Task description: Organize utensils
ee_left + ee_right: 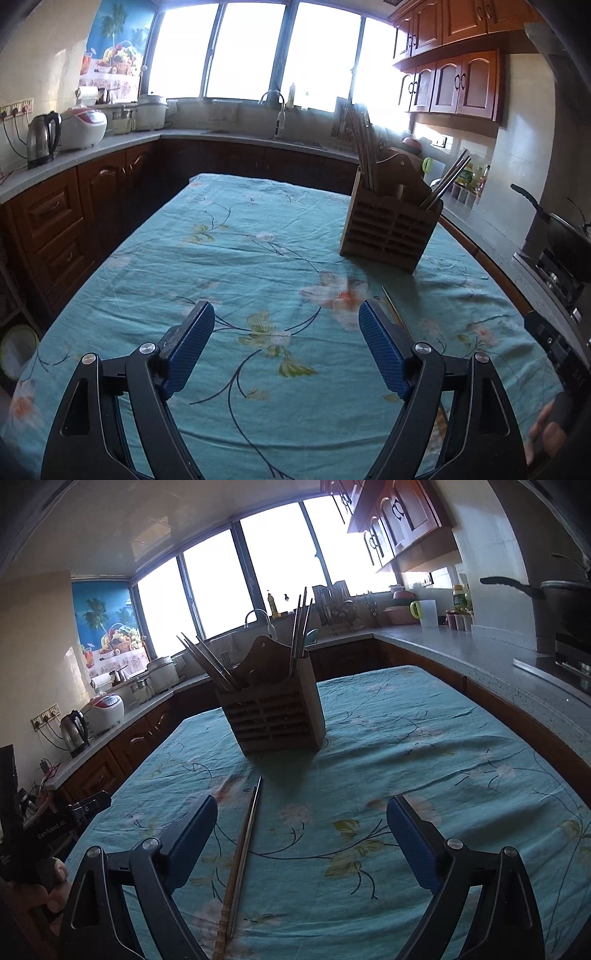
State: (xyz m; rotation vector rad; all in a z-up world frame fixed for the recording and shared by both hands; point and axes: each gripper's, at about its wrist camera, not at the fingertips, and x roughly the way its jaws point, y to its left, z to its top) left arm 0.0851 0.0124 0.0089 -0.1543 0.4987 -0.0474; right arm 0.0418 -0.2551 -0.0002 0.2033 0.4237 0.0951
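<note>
The left gripper (286, 334) was spread wide above the teal flowered tablecloth (236, 251), with nothing between its blue pads. The right gripper (301, 834) was also spread. A pair of chopsticks (242, 849) lay on the cloth, in the lower centre of the right view. The wooden utensil holder (271, 716) stood above them, already holding chopsticks.

Bright windows (255, 48) wrap the far wall above a grey counter (92, 147) with dark wooden cabinets (48, 221). More wooden cupboards (454, 81) hang at right. A tropical poster (107, 624) brightens the left wall.
</note>
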